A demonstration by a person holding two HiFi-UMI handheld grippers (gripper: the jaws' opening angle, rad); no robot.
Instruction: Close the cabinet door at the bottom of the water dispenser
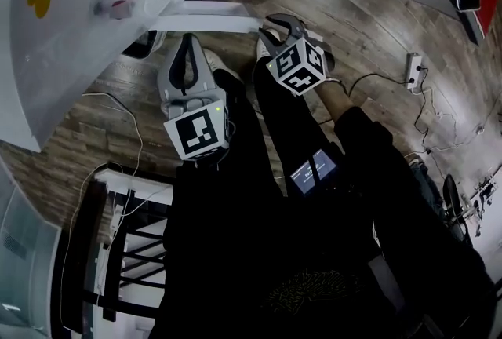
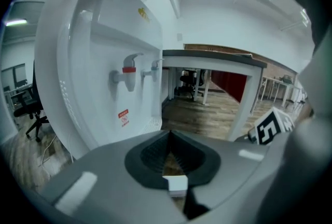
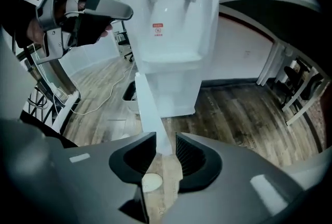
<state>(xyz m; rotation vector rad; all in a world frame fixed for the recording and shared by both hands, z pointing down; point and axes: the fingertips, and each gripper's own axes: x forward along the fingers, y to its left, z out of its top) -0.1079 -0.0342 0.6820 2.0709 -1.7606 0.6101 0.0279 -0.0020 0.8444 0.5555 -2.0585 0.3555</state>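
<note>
before one water dispenser (image 3: 171, 21), one cabinet door (image 3: 148, 109) ajar: left gripper (image 2: 170, 137) jaws together, right gripper (image 3: 166, 140) jaws apart

Wood-plank floor (image 1: 376, 31), a white-legged table (image 2: 218, 57), a power strip (image 1: 413, 68), perhaps an office chair (image 2: 28, 109)

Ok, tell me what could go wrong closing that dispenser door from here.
1. The cabinet door stands edge-on to the right tool, whose jaws are apart. Its thin edge may slip into the gap, or glance off one jaw, instead of being pushed round.
2. The door is swung wide open, so a hard shove might slam it and rock the water dispenser.
</note>
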